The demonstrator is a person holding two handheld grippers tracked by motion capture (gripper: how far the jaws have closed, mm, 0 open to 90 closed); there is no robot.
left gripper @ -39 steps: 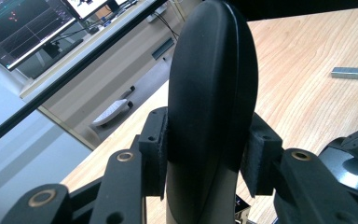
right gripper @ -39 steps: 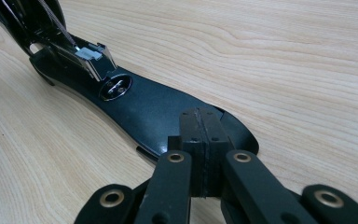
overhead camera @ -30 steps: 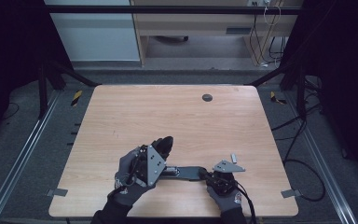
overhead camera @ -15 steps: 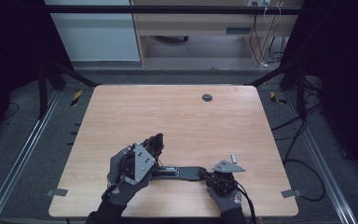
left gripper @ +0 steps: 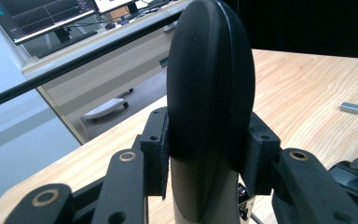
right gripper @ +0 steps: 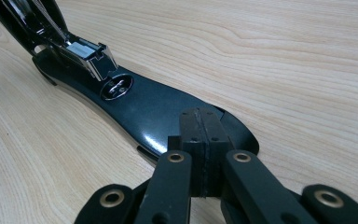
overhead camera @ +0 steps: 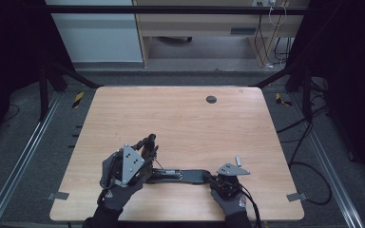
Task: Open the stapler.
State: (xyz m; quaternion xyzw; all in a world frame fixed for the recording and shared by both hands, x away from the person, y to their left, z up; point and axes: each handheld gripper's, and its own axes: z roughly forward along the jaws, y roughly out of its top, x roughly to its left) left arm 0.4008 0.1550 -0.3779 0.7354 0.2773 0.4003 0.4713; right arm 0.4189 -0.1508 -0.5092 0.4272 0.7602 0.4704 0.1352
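Near front edge of surface (overhead camera: 266,142): left fingers (left gripper: 158,140) pinched stapler top (left gripper: 209,84); right fingers (right gripper: 200,135), pressed together, pinned base (right gripper: 144,107); could tip if slipped.

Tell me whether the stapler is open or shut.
Open: the stapler's black top is swung up in the left gripper, its base flat on the table.

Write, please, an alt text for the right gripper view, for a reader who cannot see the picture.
The right tongs, shut, press down on the front end of a glossy black stapler base lying on a light wooden table. Farther along the base sit the round metal anvil and the open silver staple channel, with the stapler's top lifted toward the upper left corner.
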